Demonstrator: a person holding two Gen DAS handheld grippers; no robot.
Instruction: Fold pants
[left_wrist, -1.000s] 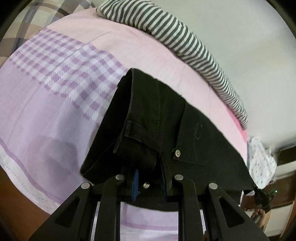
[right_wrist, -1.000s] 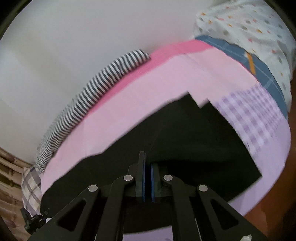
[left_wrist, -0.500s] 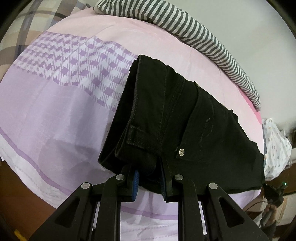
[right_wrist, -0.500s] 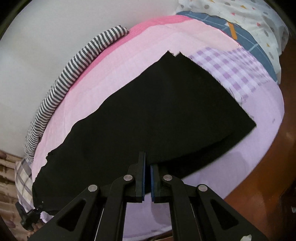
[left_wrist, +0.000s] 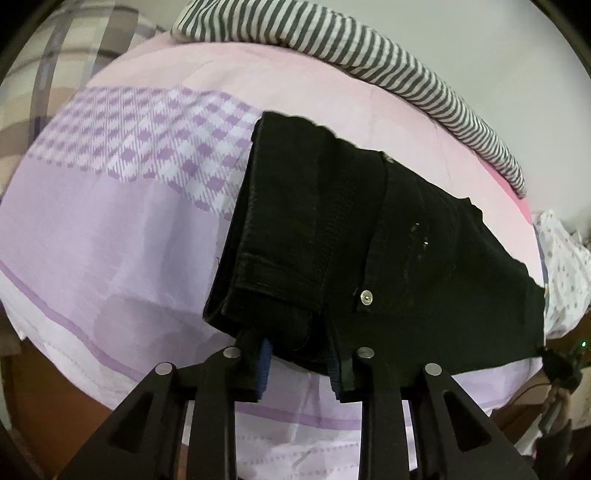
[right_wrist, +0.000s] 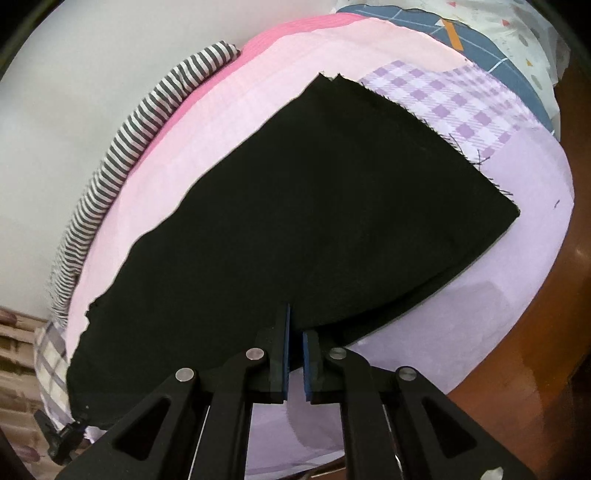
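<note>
Black pants lie lengthwise on the pink and purple bed sheet. My left gripper is shut on the thick waistband end, near the metal button. In the right wrist view the pants spread flat, with frayed leg hems at the far right. My right gripper is shut on the near edge of the leg fabric. Each gripper shows small in the other's view, low at the frame edge.
A grey and white striped cloth lies along the wall side of the bed, also in the right wrist view. Dotted white bedding lies past the hems. A checked pillow sits beyond the waistband. The wooden bed frame runs below.
Both grippers have lowered and pulled the pants out flat onto the sheet. The fabric now lies stretched between them. Both grips have held.
</note>
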